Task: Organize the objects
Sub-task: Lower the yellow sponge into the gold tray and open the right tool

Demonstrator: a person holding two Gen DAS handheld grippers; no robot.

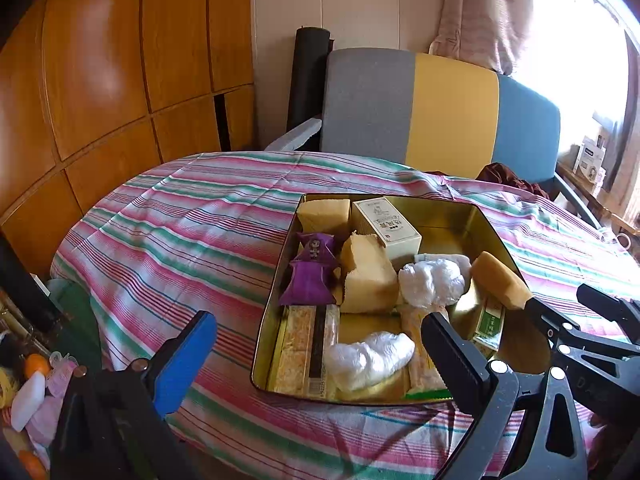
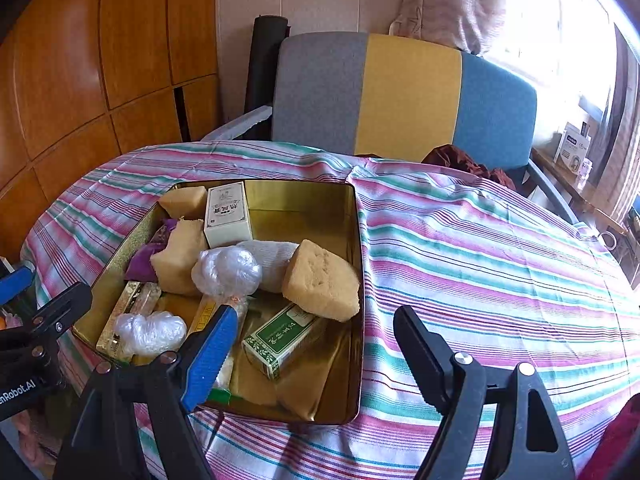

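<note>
Left claw (image 1: 320,354): jaws spread wide, nothing between them, held just above the near edge of the tin.
Right claw (image 2: 316,354): also wide open and empty, its blue finger (image 2: 208,354) over the tin's near part, its black finger over the cloth to the right of the tin.
Tin (image 1: 494,232): gold, square, open-topped, on the striped cloth (image 1: 180,216) covering the desk, directly ahead of both claws.
In the tin, far from the claws: a white box (image 1: 387,226) beside a tan block (image 1: 326,212).
Middle: a purple pouch (image 1: 312,276), a torn tan block (image 1: 366,276), a clear plastic wad (image 1: 430,282) and a sponge (image 2: 320,280) leaning at the right wall.
Nearest the claws: a green box (image 2: 282,340), a second plastic wad (image 1: 370,354) and flat packets (image 1: 302,350) on the bottom.
Behind the desk: a chair (image 1: 448,112) in grey, yellow and blue.
Left of it: wooden panelling (image 1: 100,80).
</note>
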